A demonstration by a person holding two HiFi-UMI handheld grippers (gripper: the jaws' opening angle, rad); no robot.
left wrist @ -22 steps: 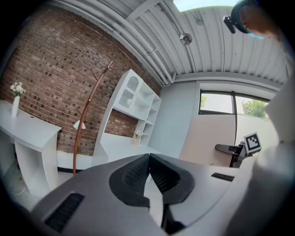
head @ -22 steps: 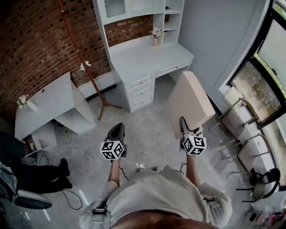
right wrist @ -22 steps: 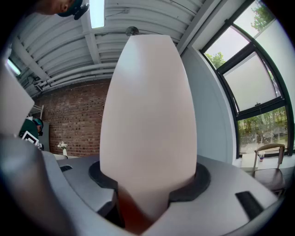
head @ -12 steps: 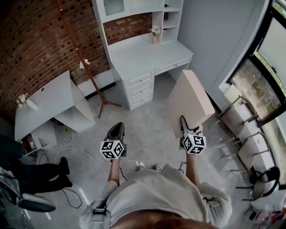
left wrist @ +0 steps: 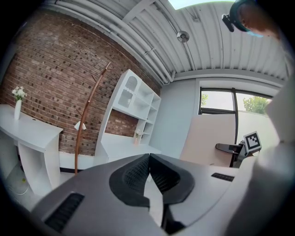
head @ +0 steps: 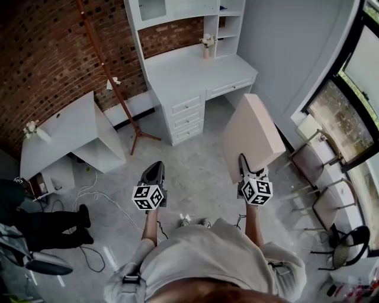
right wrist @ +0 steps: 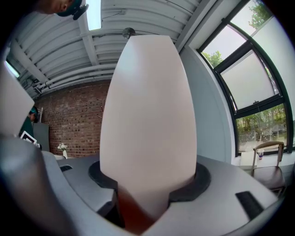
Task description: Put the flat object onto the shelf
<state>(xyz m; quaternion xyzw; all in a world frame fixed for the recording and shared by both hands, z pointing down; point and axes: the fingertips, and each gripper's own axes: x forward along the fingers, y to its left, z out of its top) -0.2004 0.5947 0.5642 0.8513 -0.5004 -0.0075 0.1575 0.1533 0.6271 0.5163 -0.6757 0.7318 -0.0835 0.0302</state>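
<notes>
Almost nothing moved since the earlier frames: board (head: 251,137) and both grippers in the same places in the head view, with only the room drifting slightly round them.

Board: pale, flat, broad. Carried in the air over the floor, short of the desk (head: 195,77) and well apart from the shelf (head: 172,18). Gripped by its near edge alone, with the rest reaching forward and upward from the jaws.

Right gripper (head: 243,163): jaws spread wide yet pressed on both faces of the board, filling the gap in the right gripper view (right wrist: 147,196).

Left gripper (head: 155,173): jaws together, nothing between them (left wrist: 148,159). Level with the other gripper, apart from the board and lending no support.

Surroundings: shelf standing on the back of the desk against the brick wall; small vase (head: 206,47) on the desk top just beside the shelf's right-hand compartments; coat stand (head: 109,83) to the left; chairs (head: 320,177) by the window to the right.

Probable hazards, judged from this arrangement:
- Swinging or slipping in the jaws — a long board held at one end only, with much leverage on a small grip.
- Knocking over the vase, or striking a shelf upright with the far corner — little view past so broad a face on the approach.
- Jamming at a compartment too narrow for the board laid flat.
</notes>
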